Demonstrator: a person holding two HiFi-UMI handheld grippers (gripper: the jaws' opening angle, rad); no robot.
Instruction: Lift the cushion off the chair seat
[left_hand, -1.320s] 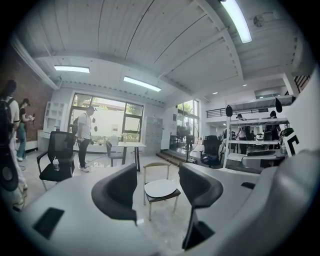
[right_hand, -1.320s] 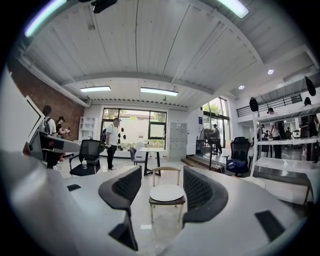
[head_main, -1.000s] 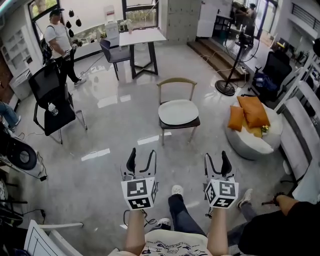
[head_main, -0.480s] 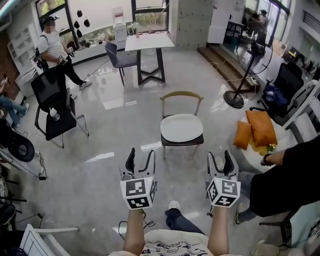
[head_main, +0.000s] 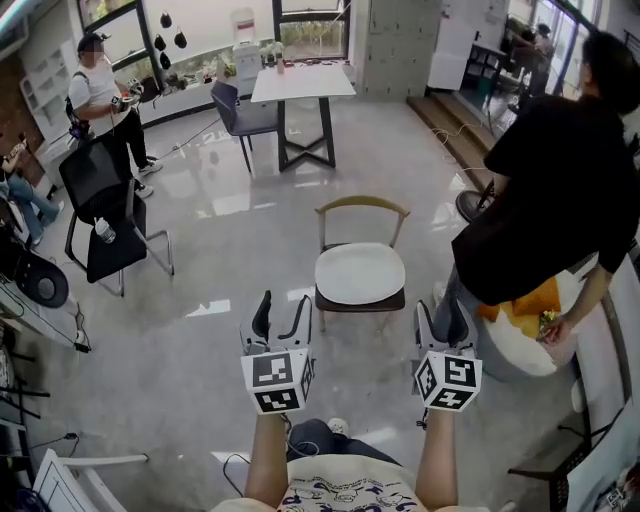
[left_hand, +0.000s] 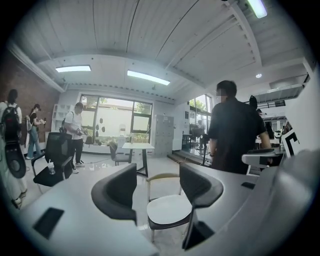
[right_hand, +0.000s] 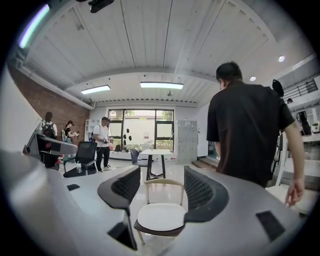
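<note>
Since a moment ago the person in the black short-sleeved shirt (head_main: 545, 160) has walked up from your near right and now stands just right of the chair, and the chair sits slightly nearer to your grippers.

The round white cushion (head_main: 360, 273) lies flat on the dark seat of the curved-back wooden chair (head_main: 362, 208), covering most of the seat, on the glossy grey floor (head_main: 220, 290). It is ahead of both tools and apart from them. In the left gripper view it appears low between the two dark jaws and toward the right one; in the right gripper view it sits centred between the ribbed jaws. Neither touches it.

Your left gripper (head_main: 280, 303) is near and to the left of the chair, its jaws spread wide with nothing between them. Your right gripper (head_main: 440, 312) is near and to the right, jaws likewise released and empty. Both are held level and point toward the chair.

Right of the chair, the person in black partly hides the orange pillows (head_main: 535, 300) on a round white pouf (head_main: 515, 355), with one hand hanging beside it. Far left stands a black office chair (head_main: 105, 215). Farther back is a white-topped table with black legs (head_main: 303, 82), with a grey chair (head_main: 243, 112) just left of it and a person in a white T-shirt (head_main: 100, 95) at the far left.
</note>
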